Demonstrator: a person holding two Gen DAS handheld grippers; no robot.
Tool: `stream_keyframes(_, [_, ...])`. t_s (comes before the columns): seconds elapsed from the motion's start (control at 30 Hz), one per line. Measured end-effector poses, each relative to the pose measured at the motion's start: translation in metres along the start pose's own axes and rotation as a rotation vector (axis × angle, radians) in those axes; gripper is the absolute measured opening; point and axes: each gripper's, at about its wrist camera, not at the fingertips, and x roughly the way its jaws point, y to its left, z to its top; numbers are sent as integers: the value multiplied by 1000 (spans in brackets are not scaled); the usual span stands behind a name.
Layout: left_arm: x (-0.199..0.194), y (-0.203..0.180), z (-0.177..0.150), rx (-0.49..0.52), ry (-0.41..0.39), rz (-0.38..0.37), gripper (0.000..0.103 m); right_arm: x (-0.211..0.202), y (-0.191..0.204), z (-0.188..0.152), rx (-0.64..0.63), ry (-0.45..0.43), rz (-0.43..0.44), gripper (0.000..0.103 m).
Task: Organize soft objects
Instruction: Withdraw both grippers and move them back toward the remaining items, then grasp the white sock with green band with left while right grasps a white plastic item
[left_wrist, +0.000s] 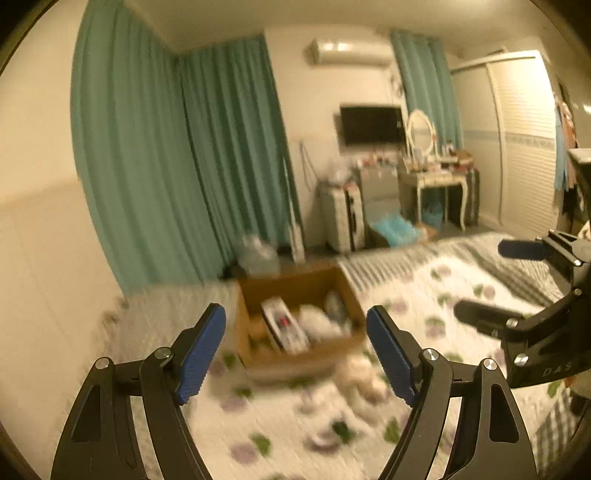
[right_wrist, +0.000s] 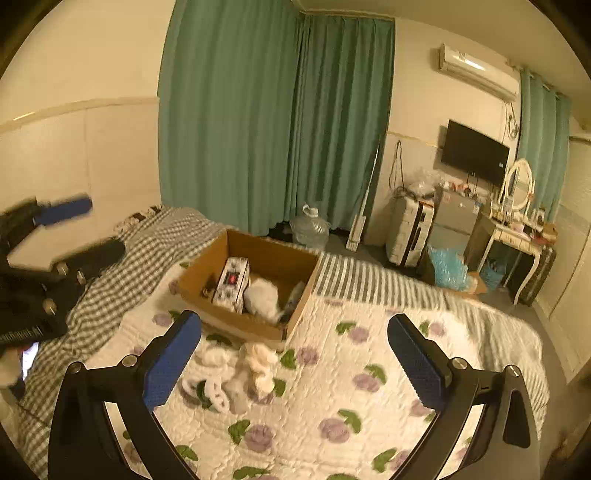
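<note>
An open cardboard box sits on the floral bed quilt. Inside it lie a white fluffy toy and a white patterned carton. A cream plush toy lies on the quilt in front of the box, beside small white items. My left gripper is open and empty, above the quilt, facing the box. My right gripper is open and empty, above the plush toy. Each gripper shows at the edge of the other's view.
A checked blanket lies at the bed's left, a striped one at the far edge. Beyond the bed stand green curtains, a water jug, a suitcase and a dressing table.
</note>
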Motion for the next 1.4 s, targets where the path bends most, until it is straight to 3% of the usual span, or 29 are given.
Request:
stream_keyframes(0.13, [36, -3, -49, -89, 118, -52, 80, 27, 1, -36, 38, 42, -19, 102])
stream_keyframes(0.23, [67, -15, -88, -85, 167, -16, 80, 54, -2, -64, 68, 93, -23, 102])
stream_keyframes(0.43, [117, -35, -141, -79, 298, -51, 80, 103, -13, -107, 109, 216, -25, 102])
stream_keyframes(0.53, [141, -39, -166, -79, 380, -70, 80, 116, -16, -114, 131, 237, -17, 102])
stream_keyframes(0.73, [165, -43, -186, -91, 442, -146, 80, 132, -14, -121, 139, 265, -7, 102])
stream_keyframes(0.83, [176, -50, -196, -61, 491, -150, 78, 134, -10, -124, 129, 273, -7, 102])
stream_keyframes(1.17, [159, -35, -199, -112, 482, -197, 50, 122, -1, -124, 105, 263, -8, 102])
stream_keyframes(1.4, [132, 3, -186, -190, 412, -149, 47, 120, 20, -121, 67, 265, 24, 102])
